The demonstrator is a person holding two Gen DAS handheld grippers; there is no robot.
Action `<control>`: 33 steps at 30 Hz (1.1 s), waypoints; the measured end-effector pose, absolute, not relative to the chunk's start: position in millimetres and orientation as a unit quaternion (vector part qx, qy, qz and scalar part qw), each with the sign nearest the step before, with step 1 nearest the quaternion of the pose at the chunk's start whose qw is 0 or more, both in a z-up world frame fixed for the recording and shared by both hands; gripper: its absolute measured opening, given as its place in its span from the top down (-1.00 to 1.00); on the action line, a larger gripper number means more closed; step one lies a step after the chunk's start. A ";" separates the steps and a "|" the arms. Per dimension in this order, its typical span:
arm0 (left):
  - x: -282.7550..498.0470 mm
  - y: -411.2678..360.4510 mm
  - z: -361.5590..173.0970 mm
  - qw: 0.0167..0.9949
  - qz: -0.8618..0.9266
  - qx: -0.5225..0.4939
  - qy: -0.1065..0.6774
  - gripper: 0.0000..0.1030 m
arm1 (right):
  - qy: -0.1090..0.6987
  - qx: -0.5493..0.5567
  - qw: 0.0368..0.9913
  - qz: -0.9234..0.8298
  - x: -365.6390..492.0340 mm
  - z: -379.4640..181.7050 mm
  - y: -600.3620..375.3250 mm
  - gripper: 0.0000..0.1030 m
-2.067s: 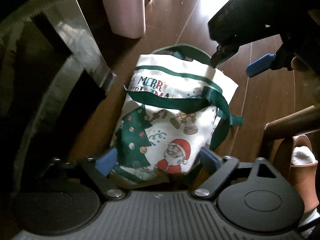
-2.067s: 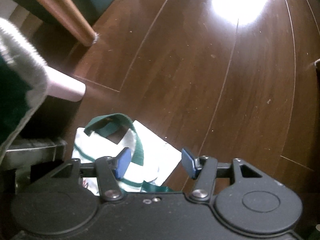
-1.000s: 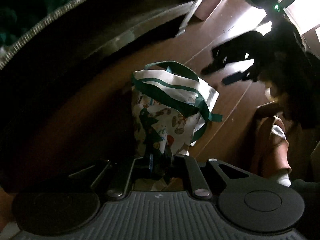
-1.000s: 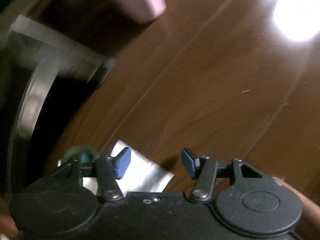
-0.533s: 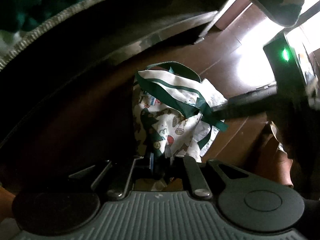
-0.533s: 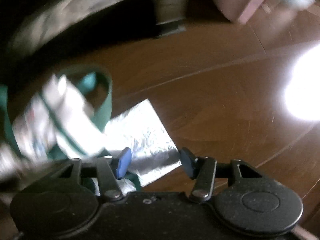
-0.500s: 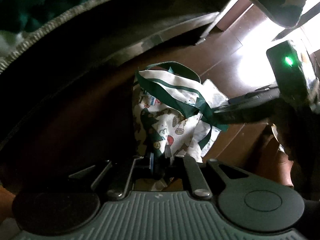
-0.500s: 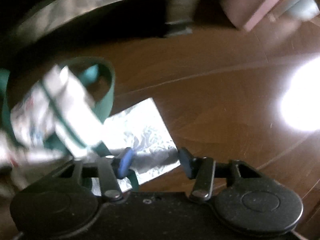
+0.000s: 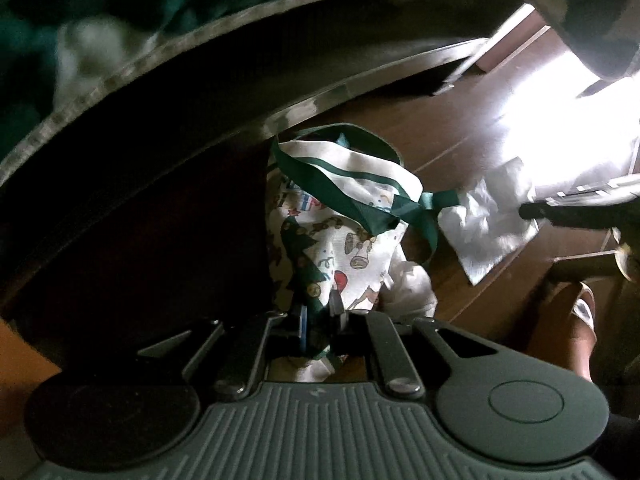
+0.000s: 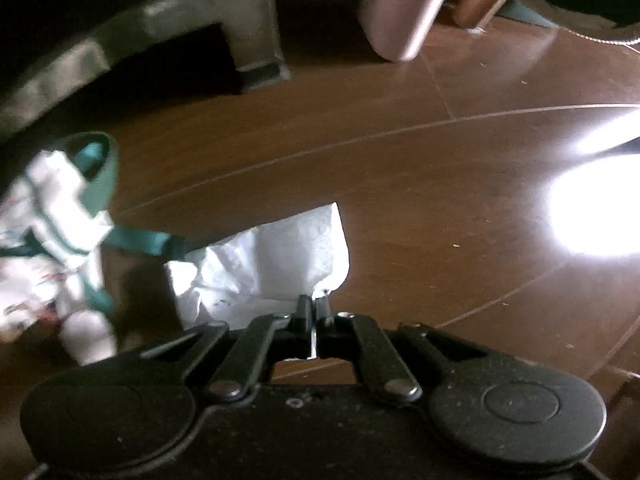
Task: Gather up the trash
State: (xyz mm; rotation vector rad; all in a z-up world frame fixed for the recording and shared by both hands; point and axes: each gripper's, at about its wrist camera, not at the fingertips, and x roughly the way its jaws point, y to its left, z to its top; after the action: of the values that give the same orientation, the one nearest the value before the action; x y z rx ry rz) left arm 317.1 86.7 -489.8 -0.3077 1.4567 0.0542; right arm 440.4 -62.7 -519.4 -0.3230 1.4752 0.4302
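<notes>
Right gripper (image 10: 314,307) has just been closing and is now pinched on the edge of a white tissue (image 10: 276,258).
Tissue hangs limp just above the wood floor (image 10: 400,184): feather-light, soft, tearable; an edge pinch suffices. Left gripper (image 9: 318,322) is clamped on the Christmas tote bag (image 9: 336,232) beside it, handles (image 9: 416,204) slack.

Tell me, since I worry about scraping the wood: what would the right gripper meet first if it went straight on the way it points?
Probably the wooden floor. The right gripper, shut on the white tissue, points down at it; only the hanging tissue lies between.
</notes>
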 end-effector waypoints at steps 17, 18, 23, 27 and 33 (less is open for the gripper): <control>331.4 55.7 -531.0 0.708 0.035 -0.172 0.684 0.83 | 0.657 -0.067 0.610 0.439 395.4 -492.7 -16.5 0.69; 332.3 53.3 -533.0 0.708 0.033 -0.168 0.685 0.83 | 0.654 -0.086 0.613 0.435 391.8 -496.9 -11.8 0.64; 336.3 43.2 -543.5 0.711 0.009 -0.143 0.689 0.83 | 0.627 -0.180 0.628 0.425 377.4 -506.5 -0.9 0.39; 341.0 38.2 -549.4 0.710 -0.010 -0.147 0.689 0.67 | 0.625 -0.201 0.627 0.419 372.7 -512.5 -1.0 0.33; 354.1 33.2 -556.3 0.713 -0.026 -0.148 0.685 -0.47 | 0.628 -0.202 0.622 0.423 368.9 -521.5 7.6 0.12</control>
State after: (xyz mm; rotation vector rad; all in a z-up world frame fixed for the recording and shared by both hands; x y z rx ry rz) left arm 354.1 33.2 -556.3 -0.3276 1.5192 -0.0581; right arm 368.9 7.6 -521.5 -0.4632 1.4431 0.9710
